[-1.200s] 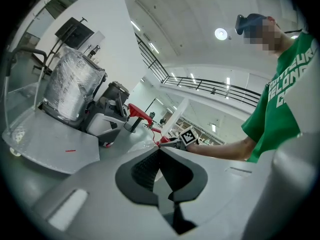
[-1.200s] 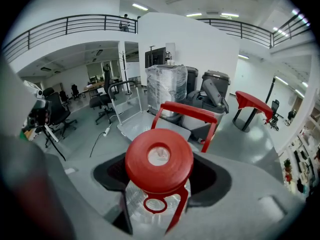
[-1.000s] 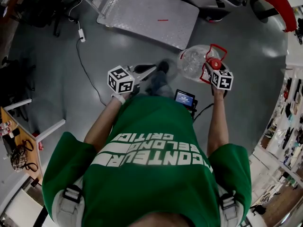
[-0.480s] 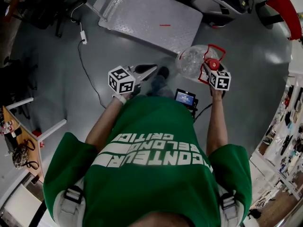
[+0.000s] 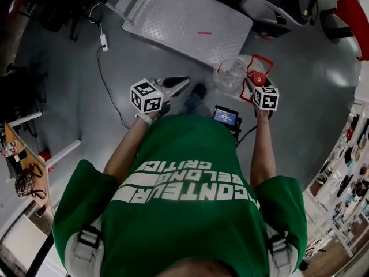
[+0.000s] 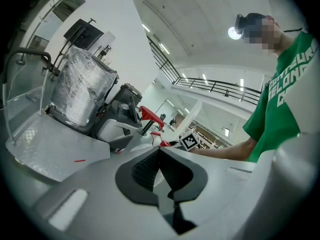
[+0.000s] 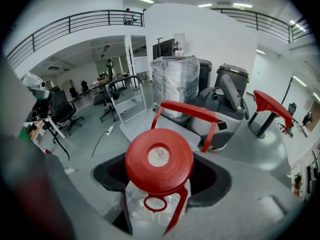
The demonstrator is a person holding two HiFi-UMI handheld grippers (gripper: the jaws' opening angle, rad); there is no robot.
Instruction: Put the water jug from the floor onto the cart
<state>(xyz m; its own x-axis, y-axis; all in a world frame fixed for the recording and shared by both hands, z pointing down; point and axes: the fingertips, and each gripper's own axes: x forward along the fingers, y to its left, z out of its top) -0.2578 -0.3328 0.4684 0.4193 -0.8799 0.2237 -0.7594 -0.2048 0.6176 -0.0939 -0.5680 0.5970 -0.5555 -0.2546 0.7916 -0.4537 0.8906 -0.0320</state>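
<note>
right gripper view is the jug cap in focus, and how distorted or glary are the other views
Right gripper view: the jug's red cap is sharp, railings bow from fisheye; left gripper view: black corners, bright lamp glare; head view: floor curves, soft sheen at right.

head steeply down; all share cart (image 5: 190, 30)

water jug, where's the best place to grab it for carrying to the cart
Grip the water jug just under its red cap, coming in from the cap end with one jaw on each side. That part is narrow enough for the jaws, and the wider cap likely stops slipping; the clear body is too broad. The right gripper is clamped there.
</note>
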